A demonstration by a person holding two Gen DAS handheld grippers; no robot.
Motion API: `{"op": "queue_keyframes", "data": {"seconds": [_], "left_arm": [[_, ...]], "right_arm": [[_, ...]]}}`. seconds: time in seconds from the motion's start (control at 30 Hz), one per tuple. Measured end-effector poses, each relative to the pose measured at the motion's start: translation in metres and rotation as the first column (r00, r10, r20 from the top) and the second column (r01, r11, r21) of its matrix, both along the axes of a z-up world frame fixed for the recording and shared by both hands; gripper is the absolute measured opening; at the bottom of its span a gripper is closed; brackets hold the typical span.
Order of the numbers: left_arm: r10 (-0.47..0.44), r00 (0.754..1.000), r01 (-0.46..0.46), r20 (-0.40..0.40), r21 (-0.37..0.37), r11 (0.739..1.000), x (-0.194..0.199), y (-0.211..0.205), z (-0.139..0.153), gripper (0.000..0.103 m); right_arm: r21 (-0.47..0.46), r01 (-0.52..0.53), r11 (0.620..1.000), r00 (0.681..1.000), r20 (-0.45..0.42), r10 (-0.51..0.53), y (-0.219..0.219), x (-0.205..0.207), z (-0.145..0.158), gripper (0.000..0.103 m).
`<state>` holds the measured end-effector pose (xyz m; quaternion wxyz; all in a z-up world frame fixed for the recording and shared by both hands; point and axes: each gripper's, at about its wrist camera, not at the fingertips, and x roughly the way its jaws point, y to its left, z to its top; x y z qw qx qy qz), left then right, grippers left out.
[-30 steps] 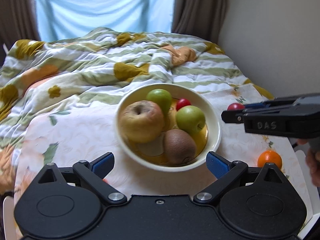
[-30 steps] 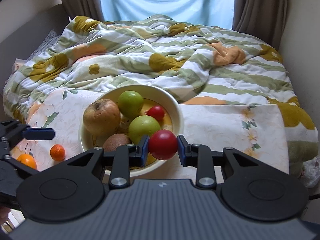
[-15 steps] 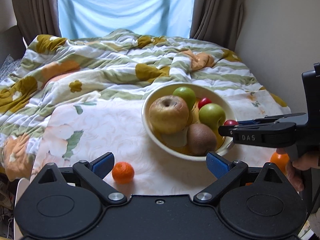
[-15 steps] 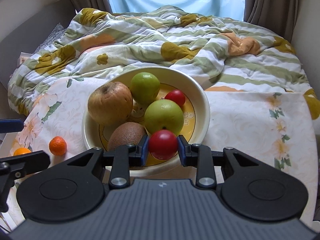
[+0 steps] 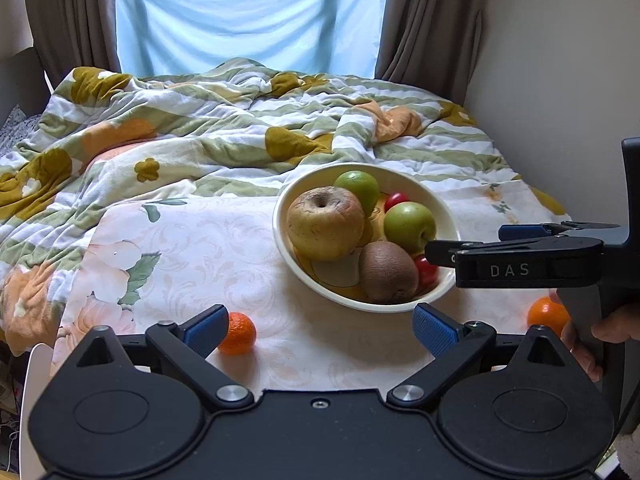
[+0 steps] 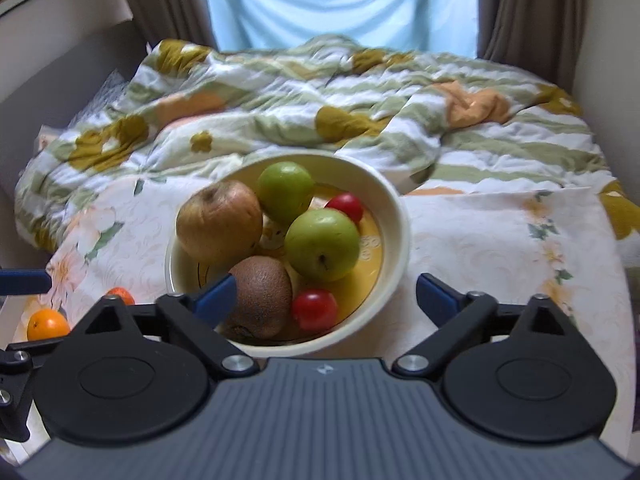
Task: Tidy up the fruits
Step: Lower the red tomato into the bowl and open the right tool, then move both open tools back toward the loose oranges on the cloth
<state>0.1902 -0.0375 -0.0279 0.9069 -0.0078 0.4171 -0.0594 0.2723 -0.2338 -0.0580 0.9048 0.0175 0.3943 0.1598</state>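
Note:
A cream bowl [image 6: 400, 216] on the flowered cloth holds a brown apple [image 6: 219, 222], two green apples [image 6: 322, 244], a kiwi [image 6: 262, 296] and two small red fruits. One red fruit [image 6: 315, 309] lies at the bowl's near side beside the kiwi. My right gripper [image 6: 326, 294] hangs over that near rim, its jaws opening wide with nothing between the pads. In the left wrist view it [image 5: 468, 240] reaches in from the right. My left gripper [image 5: 322, 324] is open and empty in front of the bowl [image 5: 280, 216]. A tangerine [image 5: 237, 333] sits beside its left finger.
A second orange [image 5: 546, 316] lies right of the bowl, near a hand on the right gripper's handle. A rumpled striped quilt [image 5: 240, 136] covers the bed behind the cloth. A wall runs along the right side, and curtains hang at the back.
My right gripper has opened and let go of the red fruit, which now lies in the bowl by the kiwi. The left view has shifted, bringing the tangerine in by the left finger.

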Motion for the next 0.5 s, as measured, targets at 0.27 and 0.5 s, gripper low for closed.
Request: {"op": "queue_keyframes", "data": {"seconds": [0.27, 0.5], "left_arm": [[-0.017, 0.999, 0.017, 0.034, 0.007, 1.000, -0.022, -0.013, 0.017, 0.100], [-0.022, 0.996, 0.022, 0.085, 0.000, 1.000, -0.051, -0.021, 0.037, 0.100]], "right_arm": [[-0.037, 0.027, 0.999, 0.999, 0.022, -0.026, -0.012, -0.023, 0.022, 0.103], [-0.020, 0.050, 0.999, 0.997, 0.052, -0.048, -0.028, -0.056, 0.045, 0.103]]}}
